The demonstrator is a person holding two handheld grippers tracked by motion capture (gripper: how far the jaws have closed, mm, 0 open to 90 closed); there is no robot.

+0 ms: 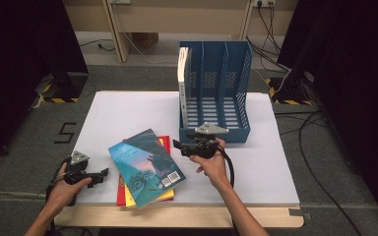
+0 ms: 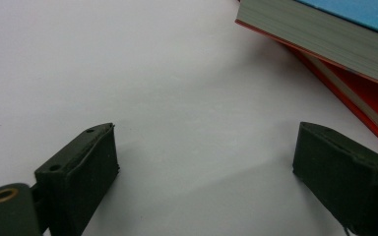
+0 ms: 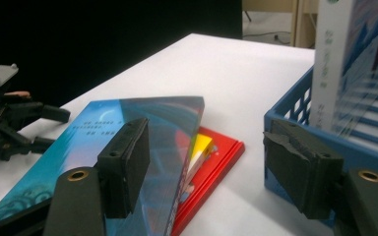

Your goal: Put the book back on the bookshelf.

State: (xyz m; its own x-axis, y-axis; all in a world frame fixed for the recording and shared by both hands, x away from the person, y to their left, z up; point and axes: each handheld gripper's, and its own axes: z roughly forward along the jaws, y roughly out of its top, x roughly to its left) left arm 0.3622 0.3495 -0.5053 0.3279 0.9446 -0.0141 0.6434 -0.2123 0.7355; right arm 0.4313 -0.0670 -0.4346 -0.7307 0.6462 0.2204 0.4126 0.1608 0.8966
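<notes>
The left gripper [image 1: 101, 174] rests on the white table [image 1: 128, 105] at the near left, jaws wide apart with nothing between them. Just to its right lies a stack of books [image 1: 145, 169]: a blue book [image 1: 145, 160] with a dark illustrated cover sits on top, skewed over a yellow book [image 1: 165, 195] and a red book [image 1: 165, 141]. The right gripper [image 1: 175, 145] hovers near the stack's far right corner, jaws apart and empty. Behind it stands a blue file rack [image 1: 215, 93] holding one upright book [image 1: 183, 73] in its left compartment.
</notes>
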